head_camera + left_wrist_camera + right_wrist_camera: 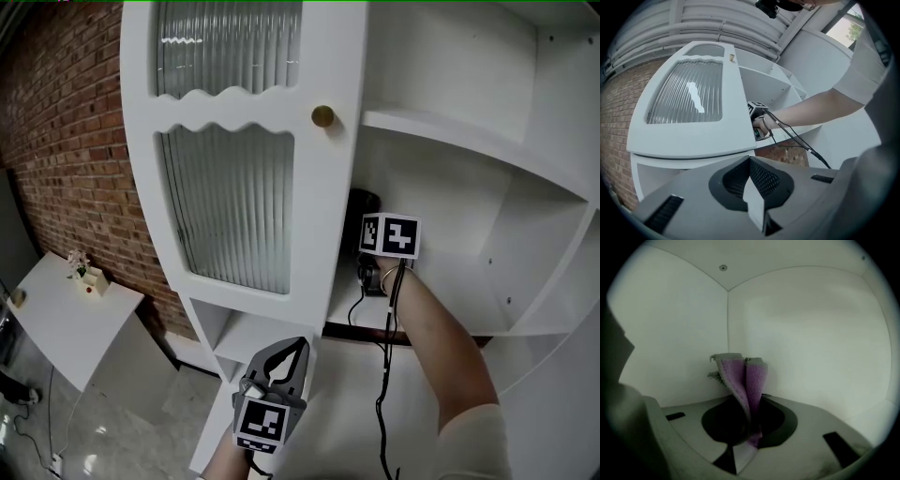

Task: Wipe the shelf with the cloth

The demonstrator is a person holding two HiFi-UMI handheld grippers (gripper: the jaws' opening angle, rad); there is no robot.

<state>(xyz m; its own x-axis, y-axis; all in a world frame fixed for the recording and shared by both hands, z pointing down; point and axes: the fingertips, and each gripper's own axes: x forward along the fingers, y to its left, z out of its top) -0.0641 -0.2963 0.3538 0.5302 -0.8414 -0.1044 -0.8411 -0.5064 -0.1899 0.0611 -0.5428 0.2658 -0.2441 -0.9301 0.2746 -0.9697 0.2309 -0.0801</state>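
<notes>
Right tool [749,440] grips cloth [746,379] (purple).

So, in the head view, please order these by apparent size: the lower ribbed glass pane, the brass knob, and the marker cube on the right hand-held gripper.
1. Lower ribbed glass pane, by far the largest.
2. Marker cube.
3. Brass knob, clearly the smallest.

Head cam: high up, tilted steeply down. Cabinet door [225,187] at left, open shelves [450,131] at right. Cam on left gripper [292,349]: low, outside, near cabinet base, aimed up at same door, knob [322,116] & forearm [441,328], all shared w/ head view. Cam on right gripper [747,439]: inside a shelf bay, v. close to back corner [728,324], facing it past pinched cloth [745,380]. Shares only white inner walls.
</notes>
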